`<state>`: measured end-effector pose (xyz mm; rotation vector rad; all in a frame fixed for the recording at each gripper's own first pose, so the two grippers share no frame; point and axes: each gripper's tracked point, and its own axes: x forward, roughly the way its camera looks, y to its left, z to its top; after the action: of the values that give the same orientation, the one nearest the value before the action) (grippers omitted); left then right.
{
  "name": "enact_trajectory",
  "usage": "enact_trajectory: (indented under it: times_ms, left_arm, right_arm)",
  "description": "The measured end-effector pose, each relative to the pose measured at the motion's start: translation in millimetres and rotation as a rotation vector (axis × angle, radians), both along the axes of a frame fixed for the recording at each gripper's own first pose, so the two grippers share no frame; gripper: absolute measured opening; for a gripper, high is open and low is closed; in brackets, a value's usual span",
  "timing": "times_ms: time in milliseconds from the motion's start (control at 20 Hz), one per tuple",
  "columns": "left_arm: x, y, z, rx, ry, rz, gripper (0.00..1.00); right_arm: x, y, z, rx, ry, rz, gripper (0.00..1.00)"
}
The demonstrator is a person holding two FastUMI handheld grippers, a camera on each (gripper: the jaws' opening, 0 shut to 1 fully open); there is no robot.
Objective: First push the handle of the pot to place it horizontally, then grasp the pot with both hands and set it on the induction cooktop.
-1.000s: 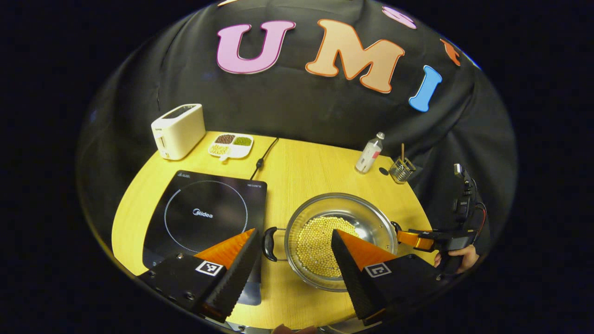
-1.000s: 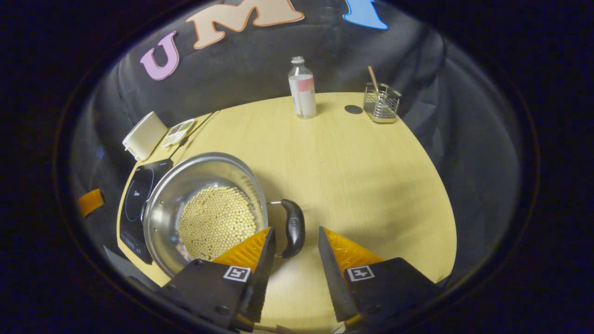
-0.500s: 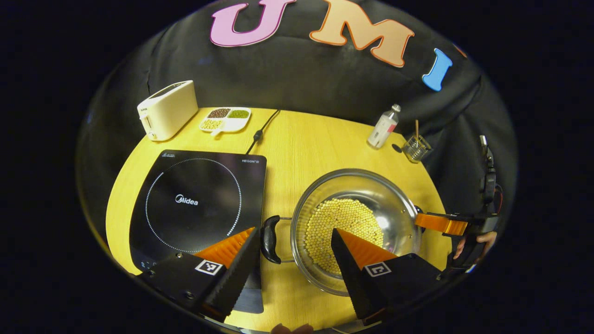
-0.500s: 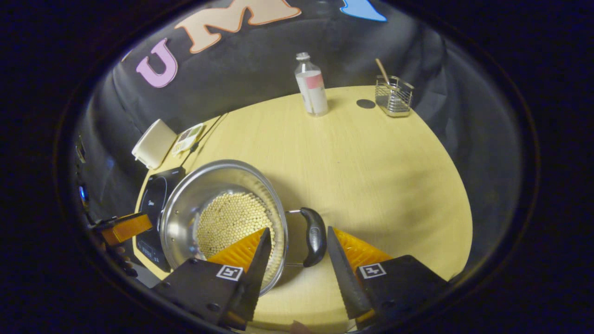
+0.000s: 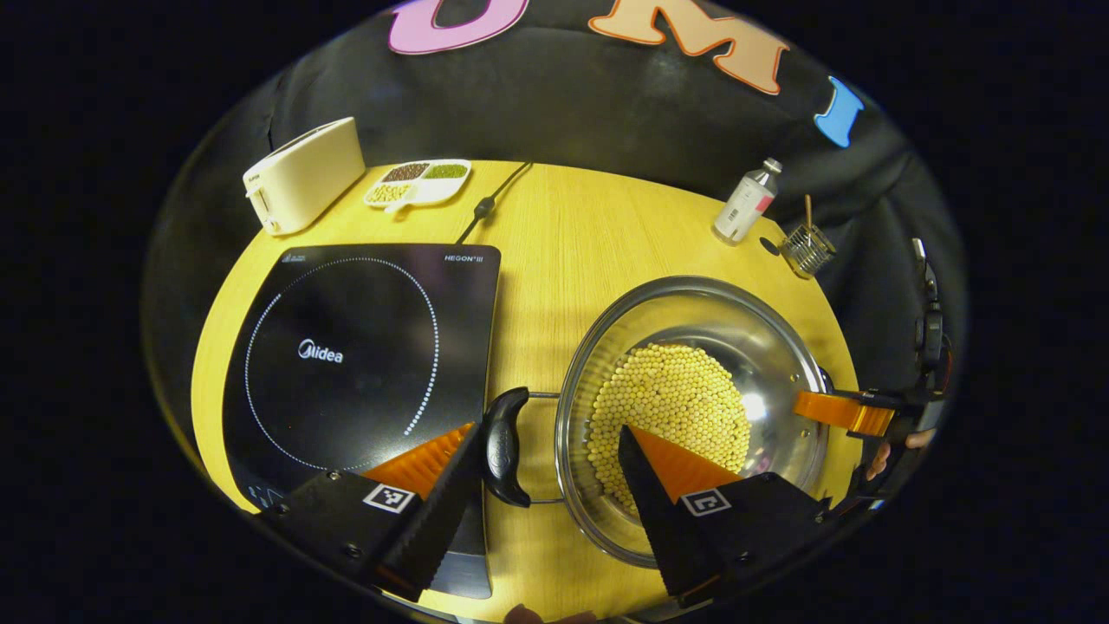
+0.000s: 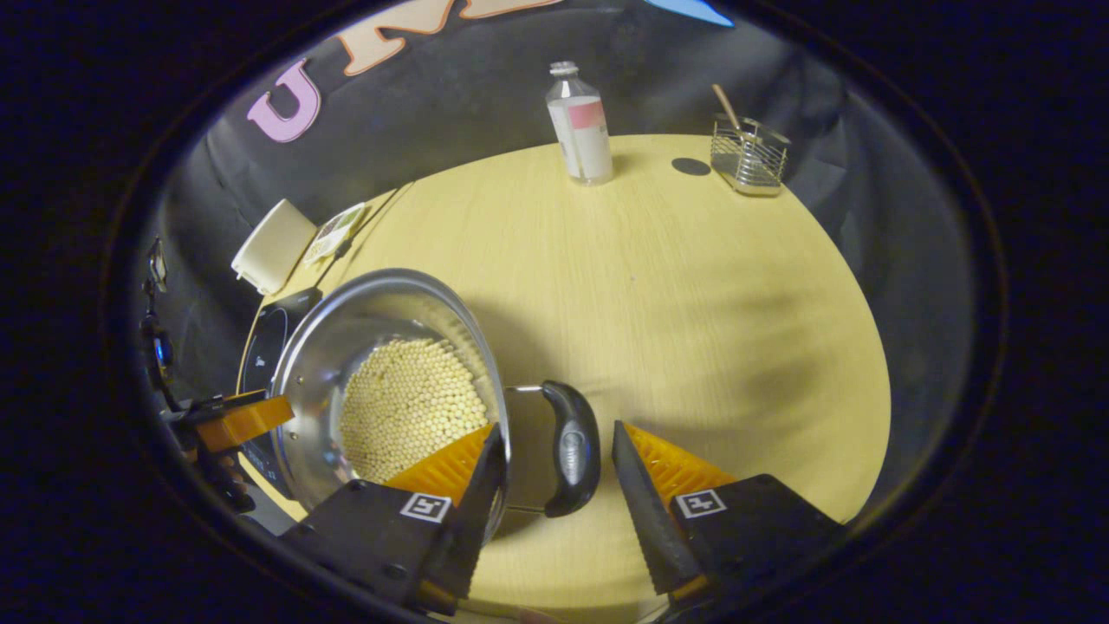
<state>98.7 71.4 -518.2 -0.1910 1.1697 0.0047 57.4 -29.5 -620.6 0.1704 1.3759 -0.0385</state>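
Observation:
A steel pot [image 5: 745, 325] holding yellow beans stands on the wooden table, right of the black induction cooktop [image 5: 346, 347]. Its two black loop handles lie level. In the left gripper view the near handle [image 5: 502, 446] sits between the fingers of my open left gripper [image 5: 548, 433], close to the left finger. In the right gripper view the pot [image 6: 346, 338] is at lower left, and its other handle [image 6: 572, 446] sits between the fingers of my open right gripper [image 6: 556, 433]. Each gripper appears far off in the other's view, at the pot's opposite side.
A white toaster [image 5: 303, 173], a divided dish of beans [image 5: 416, 180] and the cooktop's cable [image 5: 485, 206] are at the back left. A bottle [image 6: 580, 126] and a wire holder [image 6: 749, 156] stand at the table's far edge.
Both grippers moved in toward the pot. Each handle, formerly ahead of the fingertips, now lies between the open fingers.

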Motion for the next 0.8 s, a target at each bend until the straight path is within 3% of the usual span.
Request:
enact_trajectory:
  times_ms: [50,150,200,250,400,450,500,600,650,700,800]
  left_arm:
    - [3,-1,0,-0.008,-0.008,0.0,0.96]
    - [3,-3,-5,-0.01,0.008,-0.009,0.95]
    - [6,-2,-10,-0.006,0.009,-0.019,1.0]
    - [7,-3,-13,-0.005,0.02,-0.025,0.93]
    - [11,-7,-23,0.012,0.046,-0.048,0.86]
    - [9,-8,-27,0.015,0.073,-0.051,0.89]
    - [11,-9,-36,0.017,0.081,-0.055,0.8]
    - [10,-8,-36,0.02,0.101,-0.052,0.77]
    - [12,-10,-41,0.006,0.101,-0.048,0.67]
    - [13,-11,-41,-0.013,0.105,-0.048,0.7]
    - [11,-12,-40,-0.049,0.122,-0.043,0.66]
  right_arm:
    - [-1,-1,-3,0.005,0.007,-0.003,0.77]
    - [0,-3,-7,0.006,0.016,-0.01,0.77]
    - [0,-4,-11,0.002,0.022,-0.007,0.77]
    - [-3,-5,-14,-0.003,0.035,0.005,0.77]
    - [-7,-3,-19,0.004,0.048,0.009,0.77]
    - [-6,-5,-18,-0.004,0.048,0.0,0.74]
    - [-6,-8,-17,-0.011,0.051,-0.006,0.67]
    - [-7,-10,-20,0.005,0.062,-0.035,0.63]
    - [-7,-11,-20,0.013,0.065,-0.043,0.6]
    - [-7,-11,-19,0.021,0.067,-0.052,0.62]
    - [-7,-10,-20,0.029,0.069,-0.061,0.54]
